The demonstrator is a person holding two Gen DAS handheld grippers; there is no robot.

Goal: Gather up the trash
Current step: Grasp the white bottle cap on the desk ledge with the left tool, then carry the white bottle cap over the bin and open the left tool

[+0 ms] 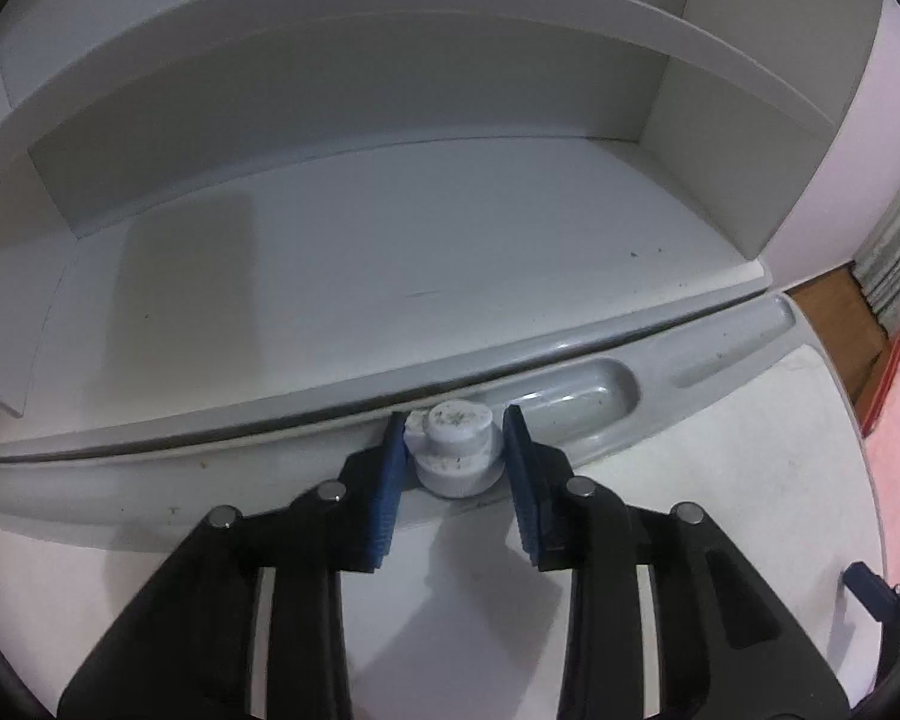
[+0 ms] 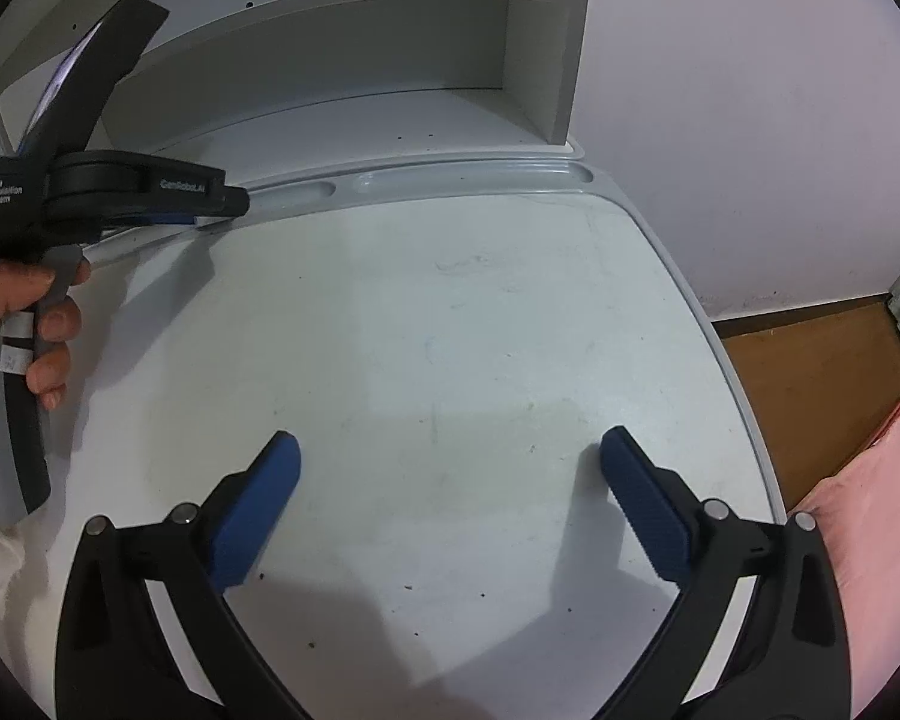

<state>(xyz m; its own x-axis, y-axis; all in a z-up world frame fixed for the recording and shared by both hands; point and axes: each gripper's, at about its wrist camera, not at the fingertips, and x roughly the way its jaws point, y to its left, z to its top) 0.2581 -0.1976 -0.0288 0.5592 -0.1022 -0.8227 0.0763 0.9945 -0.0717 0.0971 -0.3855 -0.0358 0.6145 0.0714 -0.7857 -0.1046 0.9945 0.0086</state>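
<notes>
White desk [image 2: 450, 330] lies bare under spread right tongs [image 2: 450, 468]; left tongs [image 1: 453, 450] straddle back-edge cap [image 1: 455, 444]

We cannot tell whether the left gripper [image 1: 453, 444] touches the white cap [image 1: 455, 450]; the pink cloth [image 2: 870, 540] runs off frame.

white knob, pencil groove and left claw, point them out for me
knob [image 1: 455, 420], left wrist view, on its speckled top face
groove [image 1: 594, 399], left wrist view, on its sunken floor
left claw [image 1: 453, 462], left wrist view, midway between its blue fingertips
</notes>
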